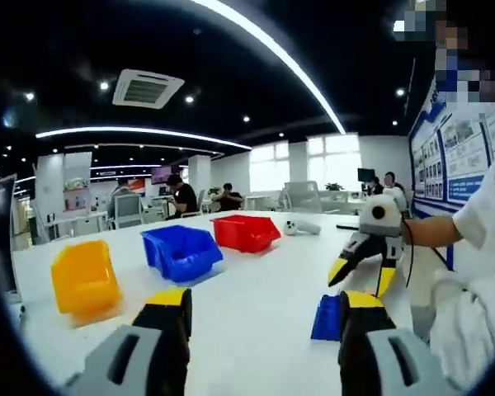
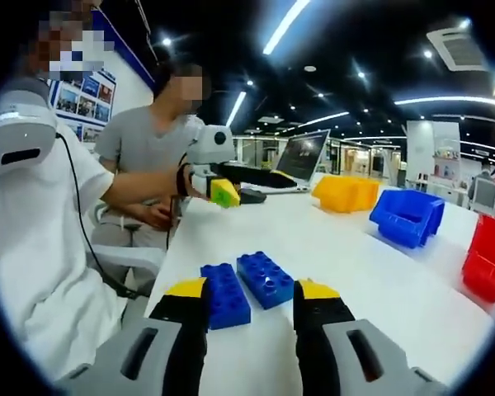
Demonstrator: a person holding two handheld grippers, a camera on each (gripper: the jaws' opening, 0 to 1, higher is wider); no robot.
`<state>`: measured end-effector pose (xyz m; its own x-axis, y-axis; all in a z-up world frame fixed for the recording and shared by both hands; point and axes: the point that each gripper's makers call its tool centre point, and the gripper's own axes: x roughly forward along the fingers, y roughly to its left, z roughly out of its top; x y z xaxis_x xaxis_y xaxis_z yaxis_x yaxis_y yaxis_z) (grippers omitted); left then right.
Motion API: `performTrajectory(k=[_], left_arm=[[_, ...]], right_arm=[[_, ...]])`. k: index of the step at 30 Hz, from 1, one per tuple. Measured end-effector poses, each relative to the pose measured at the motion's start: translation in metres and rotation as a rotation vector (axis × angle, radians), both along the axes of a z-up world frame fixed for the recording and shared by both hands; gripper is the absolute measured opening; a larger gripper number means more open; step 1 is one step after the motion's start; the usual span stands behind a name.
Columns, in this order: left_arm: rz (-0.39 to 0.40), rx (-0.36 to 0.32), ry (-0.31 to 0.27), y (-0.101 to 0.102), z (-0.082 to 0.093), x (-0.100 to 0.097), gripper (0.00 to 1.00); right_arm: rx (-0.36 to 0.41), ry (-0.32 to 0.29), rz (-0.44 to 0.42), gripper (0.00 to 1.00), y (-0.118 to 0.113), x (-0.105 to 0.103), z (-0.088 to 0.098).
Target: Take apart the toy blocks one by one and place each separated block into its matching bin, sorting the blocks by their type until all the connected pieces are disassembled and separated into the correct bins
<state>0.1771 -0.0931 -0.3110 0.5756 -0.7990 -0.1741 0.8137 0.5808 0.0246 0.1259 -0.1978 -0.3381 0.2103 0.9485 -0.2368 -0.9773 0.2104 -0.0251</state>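
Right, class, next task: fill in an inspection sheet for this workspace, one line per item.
Surface: white table.
Job's things: two blue blocks side by side on the table in front of the right gripper; cannot tell whether they are joined. Yellow bin, blue bin and red bin stand in a row.
Clutter: laptop; small white device.
Grippers: left gripper open, holding nothing; right gripper open, holding nothing.
Cables: black cable along a white sleeve.
Surroundings: open office with ceiling strip lights; people seated at desks; posters on the wall.
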Motion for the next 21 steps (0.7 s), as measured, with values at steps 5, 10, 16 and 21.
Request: performTrajectory(k=[5, 10, 16, 21], left_arm=[[-0.075, 0.037, 0.053, -0.017, -0.022, -0.012, 0.67], [-0.126, 0.074, 0.075, -0.032, -0.034, -0.017, 0.62], [-0.159, 0.079, 0.1, -0.046, -0.039, -0.02, 0.57], [-0.164, 0.079, 0.101, -0.049, -0.039, -0.019, 0.56]], right_arm=[[-0.009, 0.004, 0.012, 0.41, -0.003, -0.012, 0.001], [-0.034, 0.008, 0.033, 0.41, -0.002, -0.019, -0.007], [-0.046, 0.014, 0.041, 0.41, -0.001, -0.021, -0.012], [-0.053, 0.014, 0.039, 0.39, 0.0, -0.02, -0.015]])
